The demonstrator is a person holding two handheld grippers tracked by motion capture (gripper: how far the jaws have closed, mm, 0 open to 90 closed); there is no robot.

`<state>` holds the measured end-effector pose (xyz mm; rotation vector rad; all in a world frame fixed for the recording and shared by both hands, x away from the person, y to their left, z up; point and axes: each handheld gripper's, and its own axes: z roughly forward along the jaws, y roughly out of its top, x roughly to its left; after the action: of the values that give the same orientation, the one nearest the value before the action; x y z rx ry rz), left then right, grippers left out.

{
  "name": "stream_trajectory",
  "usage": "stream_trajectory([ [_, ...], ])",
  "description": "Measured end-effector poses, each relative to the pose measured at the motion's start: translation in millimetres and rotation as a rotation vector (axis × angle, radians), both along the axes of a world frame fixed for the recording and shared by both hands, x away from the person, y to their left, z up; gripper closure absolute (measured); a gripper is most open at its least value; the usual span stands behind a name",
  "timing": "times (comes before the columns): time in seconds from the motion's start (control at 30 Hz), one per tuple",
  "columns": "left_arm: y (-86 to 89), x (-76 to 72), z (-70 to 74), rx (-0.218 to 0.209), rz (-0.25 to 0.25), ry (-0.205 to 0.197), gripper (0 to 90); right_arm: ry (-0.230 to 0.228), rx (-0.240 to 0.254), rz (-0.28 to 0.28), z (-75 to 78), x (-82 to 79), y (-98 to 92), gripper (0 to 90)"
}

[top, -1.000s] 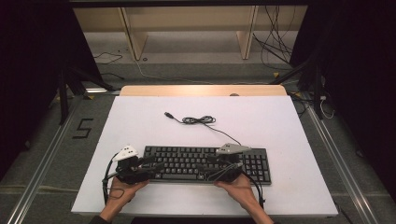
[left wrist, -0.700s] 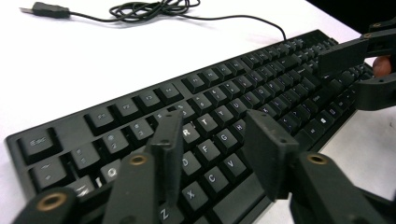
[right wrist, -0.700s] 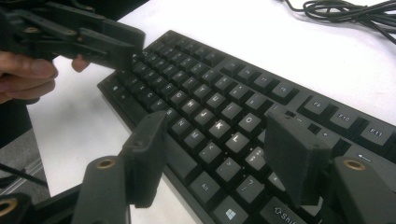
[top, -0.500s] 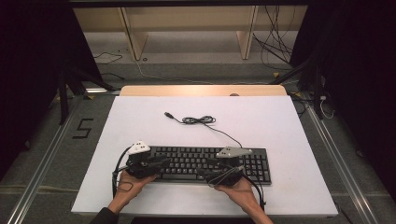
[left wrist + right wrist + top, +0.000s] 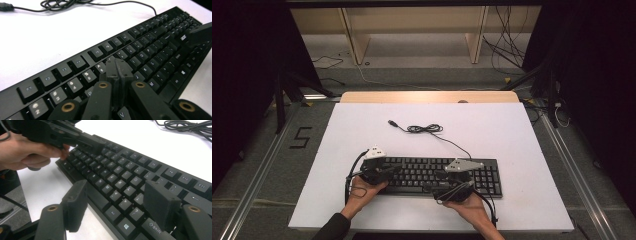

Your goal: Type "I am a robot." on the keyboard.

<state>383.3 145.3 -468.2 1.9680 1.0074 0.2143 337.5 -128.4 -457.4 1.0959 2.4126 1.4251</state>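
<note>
A black keyboard (image 5: 427, 172) lies flat near the table's front edge, and its cable (image 5: 424, 129) is coiled behind it and ends in a USB plug (image 5: 393, 122). My left gripper (image 5: 396, 170) hovers over the keyboard's left keys and points right. Its jaws have just been closing, and its fingertips (image 5: 117, 67) now meet with nothing between them, just above the key rows (image 5: 140, 57). My right gripper (image 5: 438, 183) sits at the keyboard's front middle. Its jaws have just been opening and stand wide apart (image 5: 117, 205), one pad (image 5: 75, 202) off the front edge, the other over the keys.
The white table top (image 5: 362, 130) extends behind and beside the keyboard, with a wooden strip (image 5: 427, 96) along its far edge. In the right gripper view the person's hand (image 5: 25, 150) holds the left gripper (image 5: 62, 135) above the keyboard's far end. Loose cables lie on the floor behind the table.
The left gripper has slid right from the keyboard's left end to over its keys, and its jaws have closed. The right gripper has stayed in place.
</note>
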Motion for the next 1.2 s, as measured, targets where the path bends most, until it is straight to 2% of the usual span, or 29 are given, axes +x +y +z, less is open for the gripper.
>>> stream_trajectory([
  [0.4,-3.3,5.2,-6.4,0.039,0.034,0.020,88.9,-0.012,0.008,0.001,2.4,-3.3,-2.3,35.3],
  [0.87,-4.4,6.6,-10.6,0.067,0.030,0.028,89.0,-0.008,0.005,0.003,2.3,-4.1,-1.3,34.7],
  [0.93,-5.4,6.5,-12.1,0.083,0.026,0.031,89.0,-0.008,0.006,0.004,2.2,-4.2,-1.1,34.6],
  [1.2,-6.5,5.3,-12.5,0.087,0.025,0.025,89.1,-0.010,0.007,0.004,2.4,-4.6,-0.6,34.6],
])
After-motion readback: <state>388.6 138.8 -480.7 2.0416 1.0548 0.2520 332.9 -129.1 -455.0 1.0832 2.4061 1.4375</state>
